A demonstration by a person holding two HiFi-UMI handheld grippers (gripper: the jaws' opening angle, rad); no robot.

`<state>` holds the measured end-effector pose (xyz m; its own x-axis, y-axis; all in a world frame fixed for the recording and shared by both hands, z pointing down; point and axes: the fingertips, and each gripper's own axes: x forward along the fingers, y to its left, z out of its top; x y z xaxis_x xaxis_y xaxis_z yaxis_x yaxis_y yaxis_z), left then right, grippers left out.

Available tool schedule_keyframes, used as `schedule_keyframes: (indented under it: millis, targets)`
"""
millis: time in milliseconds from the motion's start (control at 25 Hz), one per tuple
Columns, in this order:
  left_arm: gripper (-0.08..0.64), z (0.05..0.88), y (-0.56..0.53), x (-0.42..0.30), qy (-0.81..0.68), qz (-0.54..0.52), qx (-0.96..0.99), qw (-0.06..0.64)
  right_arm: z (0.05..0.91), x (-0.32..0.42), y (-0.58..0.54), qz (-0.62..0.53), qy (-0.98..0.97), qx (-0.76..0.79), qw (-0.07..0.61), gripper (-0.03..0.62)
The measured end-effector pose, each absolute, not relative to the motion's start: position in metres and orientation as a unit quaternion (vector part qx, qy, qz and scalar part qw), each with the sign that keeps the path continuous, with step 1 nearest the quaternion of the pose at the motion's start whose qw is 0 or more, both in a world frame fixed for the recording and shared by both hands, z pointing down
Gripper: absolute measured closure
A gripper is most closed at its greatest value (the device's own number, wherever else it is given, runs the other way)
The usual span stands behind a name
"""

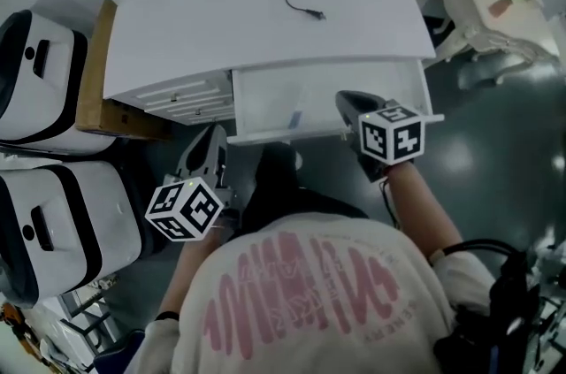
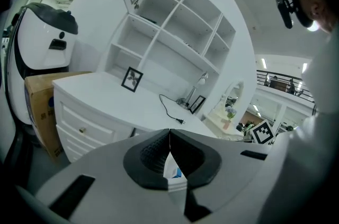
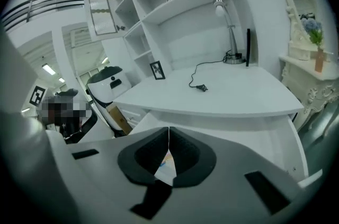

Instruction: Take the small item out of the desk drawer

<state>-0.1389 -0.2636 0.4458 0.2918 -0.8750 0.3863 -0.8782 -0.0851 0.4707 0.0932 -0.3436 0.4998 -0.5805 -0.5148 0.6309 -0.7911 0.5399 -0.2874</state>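
— At twelve o'clock, inside the open drawer (image 1: 256, 103), sits the small item (image 1: 296, 118), white and blue. It looks light and thin.
— Closed and empty, both left gripper (image 1: 215, 134) and right gripper (image 1: 344, 99). I'd pinch its long edges.

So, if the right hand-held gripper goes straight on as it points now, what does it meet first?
Probably the floor of the open drawer; the shut right hand-held gripper aims into it, though depth is unclear.
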Motion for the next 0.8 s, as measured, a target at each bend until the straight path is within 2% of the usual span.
schedule_keyframes:
  millis: [160, 400, 440, 520, 680, 800]
  targets:
    - [0.531, 0.459, -0.28, -0.139, -0.596, 0.009, 0.733, 0.328, 0.523, 0.089, -0.36, 0.303, -0.83, 0.382, 0.271, 0.574]
    - [0.531, 0.465, -0.31, -0.152, -0.599, 0.009, 0.726, 0.336, 0.558, 0.073, -0.388, 0.392, -0.79, 0.378, 0.284, 0.57]
    - [0.531, 0.467, -0.313, -0.154, -0.601, 0.009, 0.725, 0.336, 0.564, 0.07, -0.392, 0.414, -0.78, 0.377, 0.281, 0.553]
    - [0.531, 0.47, -0.318, -0.157, -0.605, 0.009, 0.721, 0.337, 0.575, 0.065, -0.397, 0.462, -0.758, 0.374, 0.269, 0.395]
    - [0.531, 0.471, -0.322, -0.159, -0.608, 0.006, 0.718, 0.338, 0.596, 0.063, -0.402, 0.551, -0.698, 0.389, 0.24, 0.376]
    - [0.531, 0.478, -0.318, -0.164, -0.612, 0.009, 0.712, 0.344, 0.612, 0.061, -0.404, 0.617, -0.642, 0.4, 0.216, 0.298]
